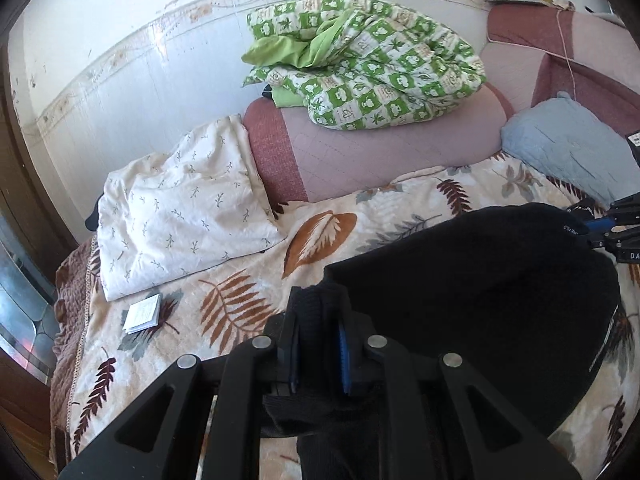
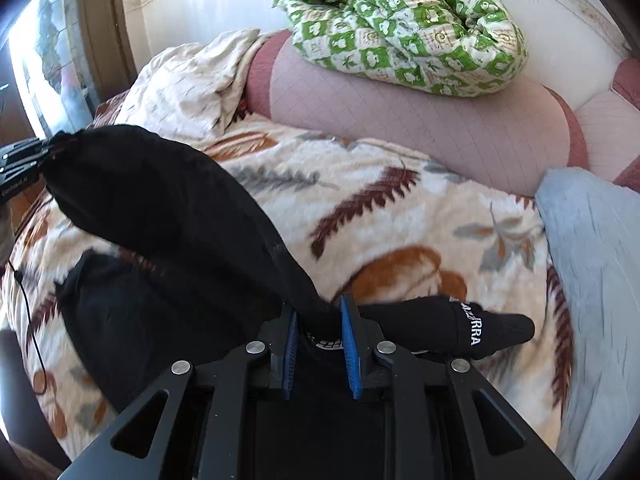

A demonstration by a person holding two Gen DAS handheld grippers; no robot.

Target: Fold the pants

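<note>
Where the bed's left edge (image 1: 64,344) drops toward a door, a small paper pad (image 1: 143,313) and a cream pillow (image 1: 180,220) lie on the leaf-print blanket (image 1: 248,272), with bare blanket between them and the black pants (image 1: 480,280). The left gripper (image 1: 318,354) pinches a ribbed cuff; the right gripper (image 2: 320,350) clamps bunched fabric, so the pants hang stretched between both above the blanket. Right of them a blue cushion (image 2: 592,260) crowds the edge. The pants' lower folds are hidden behind the gripper frames.
</note>
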